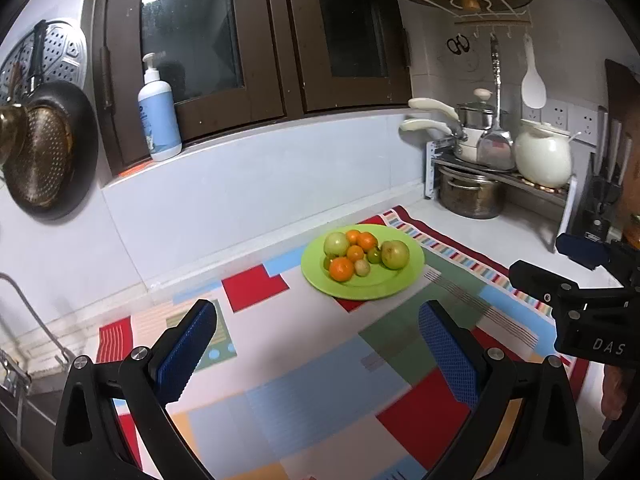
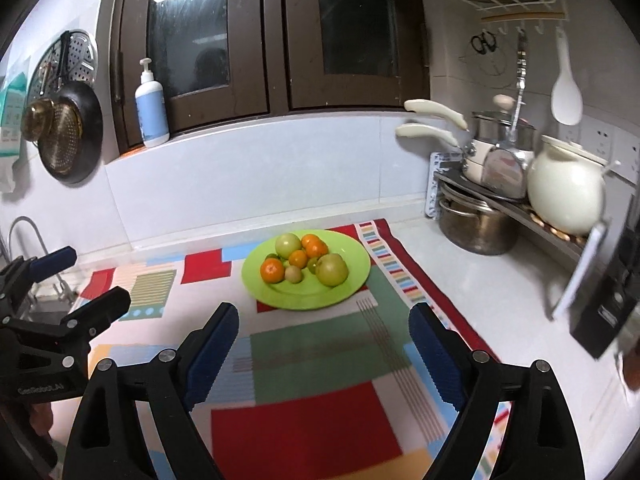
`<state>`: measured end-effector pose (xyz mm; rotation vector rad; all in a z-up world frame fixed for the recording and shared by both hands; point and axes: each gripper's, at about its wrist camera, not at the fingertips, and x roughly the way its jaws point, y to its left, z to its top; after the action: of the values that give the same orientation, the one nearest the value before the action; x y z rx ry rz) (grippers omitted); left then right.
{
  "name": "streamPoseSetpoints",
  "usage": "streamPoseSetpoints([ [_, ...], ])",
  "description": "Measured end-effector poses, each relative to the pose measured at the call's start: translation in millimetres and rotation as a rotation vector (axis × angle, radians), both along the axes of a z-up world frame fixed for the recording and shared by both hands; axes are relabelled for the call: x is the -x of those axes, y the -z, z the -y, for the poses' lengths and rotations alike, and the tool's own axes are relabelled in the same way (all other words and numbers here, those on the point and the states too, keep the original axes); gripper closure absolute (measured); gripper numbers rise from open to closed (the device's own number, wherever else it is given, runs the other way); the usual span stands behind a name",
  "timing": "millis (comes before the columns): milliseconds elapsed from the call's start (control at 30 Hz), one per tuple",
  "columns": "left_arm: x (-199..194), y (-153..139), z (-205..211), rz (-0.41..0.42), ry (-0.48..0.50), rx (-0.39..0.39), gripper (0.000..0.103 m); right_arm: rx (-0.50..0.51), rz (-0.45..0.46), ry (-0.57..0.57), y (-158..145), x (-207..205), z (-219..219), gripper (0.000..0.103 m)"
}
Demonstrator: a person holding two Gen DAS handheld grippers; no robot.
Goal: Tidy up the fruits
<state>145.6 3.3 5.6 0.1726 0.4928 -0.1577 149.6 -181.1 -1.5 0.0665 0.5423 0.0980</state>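
Room: kitchen corner, white tiled wall, dark window frames across the top of both views, soap bottle (image 1: pixel 159 114) on the sill at upper left.
Counter: white counter (image 2: pixel 472 280) under a patchwork cloth (image 2: pixel 304 432) that fills the lower half of both views.
Fruit: I see every fruit on the green plate (image 2: pixel 344 296), centre of frame; none lies on the cloth. Oranges (image 2: pixel 273 270) and green apples (image 2: pixel 331 269) sit heaped together, touching.
Left tongs: left tongs (image 1: pixel 318 344) apart, holding nothing, hanging over the cloth short of the plate.
Right tongs: right tongs (image 2: pixel 324 344) apart too, holding nothing, aimed at the plate from the near side.
Stage, my judgement: fruit gathered on a plate fits a finished gathering as well as a pile awaiting sorting by kind; I cannot tell which.
Risk 1: the pile is loose and the fruit round. If I pinch one, its neighbours may roll over the shallow rim and off across the cloth.
Risk 2: the small green fruit (image 2: pixel 293 274) sits wedged between bigger ones; wide pads could nudge two at once.
Risk 3: the plate rests on cloth, so a sideways push may slide it or ruck the cloth.
Risk 4: pot rack (image 2: pixel 520 208) at right, with long pan handles (image 2: pixel 434 109) jutting toward the centre, could catch the right tongs on a swing.
Risk 5: both tongs converge on one plate, so they may collide.
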Motion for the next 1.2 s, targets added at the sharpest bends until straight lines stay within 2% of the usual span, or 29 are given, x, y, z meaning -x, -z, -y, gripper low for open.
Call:
streamPoseSetpoints([
  [200,33.9,-0.6,0.5,-0.048,0.005,0.053,0.0,-0.007,-0.007,-0.004,-3.8,35.1,0.4,0.014],
  [567,109.4,-8.0,19.0,0.019,-0.092,0.058,0.0,0.014,0.009,-0.087,-11.7,90.5,16.3,0.014],
  [833,142.0,-15.2,34.2,0.046,-0.103,0.059,0.0,0.007,0.027,-0.108,-17.1,126.1,31.0,0.014],
  [1200,167.7,-18.0,48.8,0.066,-0.116,0.053,0.0,0.011,0.043,-0.105,-18.6,152.6,48.6,0.014],
])
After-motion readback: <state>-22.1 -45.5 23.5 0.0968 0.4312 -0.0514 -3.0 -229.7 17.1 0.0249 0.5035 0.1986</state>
